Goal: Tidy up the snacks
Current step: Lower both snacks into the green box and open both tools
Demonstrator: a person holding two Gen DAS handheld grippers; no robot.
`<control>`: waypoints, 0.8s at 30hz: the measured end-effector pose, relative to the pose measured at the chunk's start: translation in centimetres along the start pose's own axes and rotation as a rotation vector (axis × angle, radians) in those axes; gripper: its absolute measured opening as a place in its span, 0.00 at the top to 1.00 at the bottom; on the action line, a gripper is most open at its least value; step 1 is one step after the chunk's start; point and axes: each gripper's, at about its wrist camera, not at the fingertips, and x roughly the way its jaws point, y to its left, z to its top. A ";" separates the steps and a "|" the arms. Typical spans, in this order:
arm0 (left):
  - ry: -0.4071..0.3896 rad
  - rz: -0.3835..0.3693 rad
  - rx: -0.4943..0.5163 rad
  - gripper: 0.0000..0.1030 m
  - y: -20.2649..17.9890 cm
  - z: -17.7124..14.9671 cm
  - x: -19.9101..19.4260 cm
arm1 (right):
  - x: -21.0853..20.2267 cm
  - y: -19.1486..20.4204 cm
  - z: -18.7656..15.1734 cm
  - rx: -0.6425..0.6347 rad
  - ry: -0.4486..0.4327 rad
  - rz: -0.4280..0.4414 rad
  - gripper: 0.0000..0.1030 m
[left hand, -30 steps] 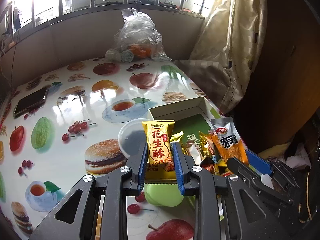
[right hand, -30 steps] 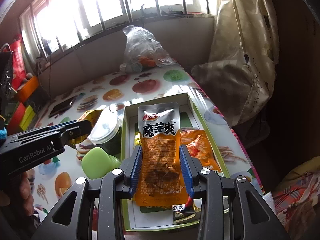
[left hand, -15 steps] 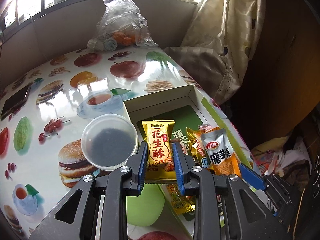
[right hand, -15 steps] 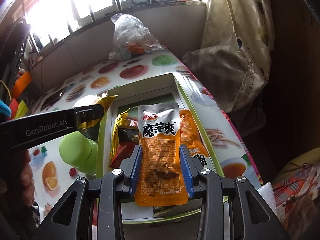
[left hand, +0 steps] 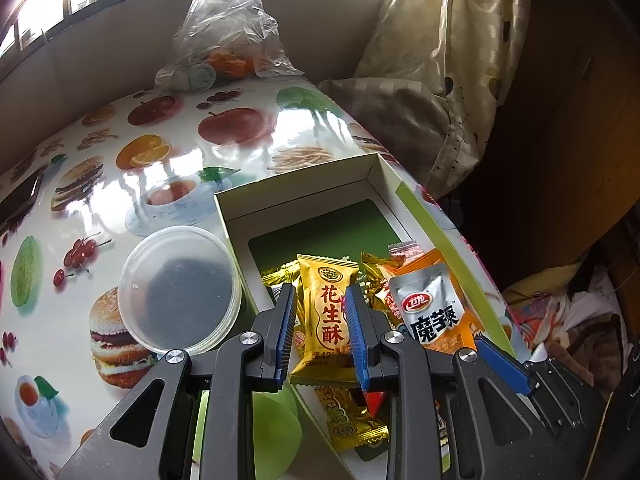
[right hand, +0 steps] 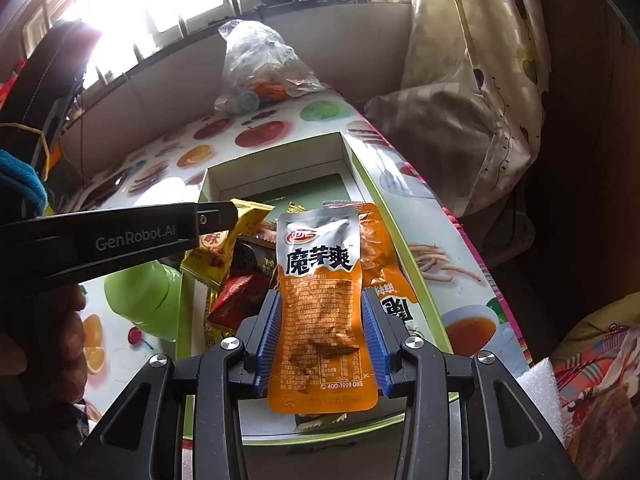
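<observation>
Both packets hang over the open box for dropping among the snacks: the left gripper stays clamped on the yellow peanut-crisp packet, while the right gripper, jaws just easing apart, still brackets the orange konjac pouch.

Black left claw and right claw, blue ribbed pads, silver screws (white GenRobot.AI lettering), teal sleeve
</observation>
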 end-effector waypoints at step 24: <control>-0.030 0.022 0.009 0.62 -0.1 -0.2 -1.1 | -0.2 -0.3 0.1 0.021 -0.017 -0.017 0.48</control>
